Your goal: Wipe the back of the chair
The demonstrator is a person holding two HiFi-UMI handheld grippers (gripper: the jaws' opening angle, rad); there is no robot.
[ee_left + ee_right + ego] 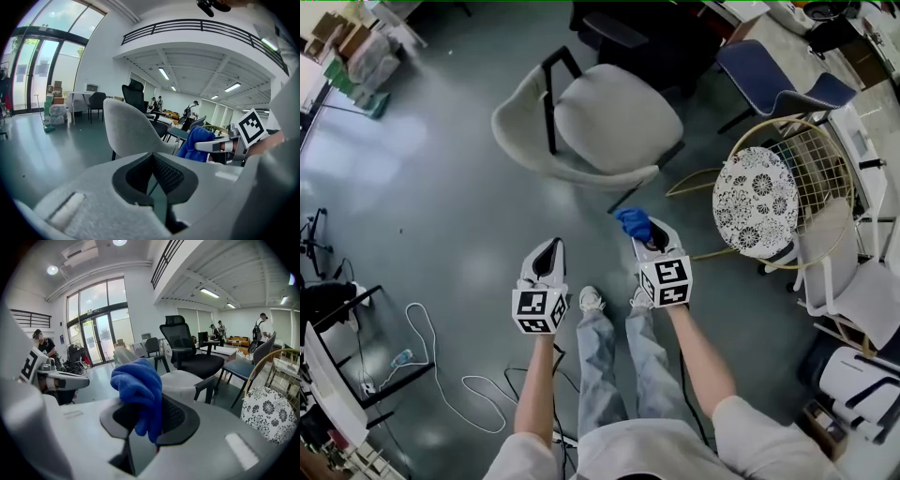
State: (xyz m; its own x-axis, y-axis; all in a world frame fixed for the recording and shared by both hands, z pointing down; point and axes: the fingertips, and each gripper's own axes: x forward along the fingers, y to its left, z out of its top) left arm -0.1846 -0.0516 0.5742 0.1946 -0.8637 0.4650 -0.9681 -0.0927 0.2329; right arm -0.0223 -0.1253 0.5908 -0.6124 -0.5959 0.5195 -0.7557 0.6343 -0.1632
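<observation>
While its jaws pinch a bunched blue cloth (138,387), the right gripper (649,236) carries the wad proud of its tips. That seems sensible, since the fabric rather than the plastic would then meet the upholstery. The left gripper (550,248) has its jaws drawn together on nothing and is held level beside the right one, apparently only along for balance. Both point at the pale grey shell chair (619,117), which stands on the floor just ahead of the person's shoes. Its curved back (129,131) wraps the near side and is close to the cloth but not touching it, so no wiping has begun. To the right, well clear of the work, stands a wire chair with a patterned cushion (755,202). I judge the next move to be a short reach forward to lay the cloth on the backrest.
</observation>
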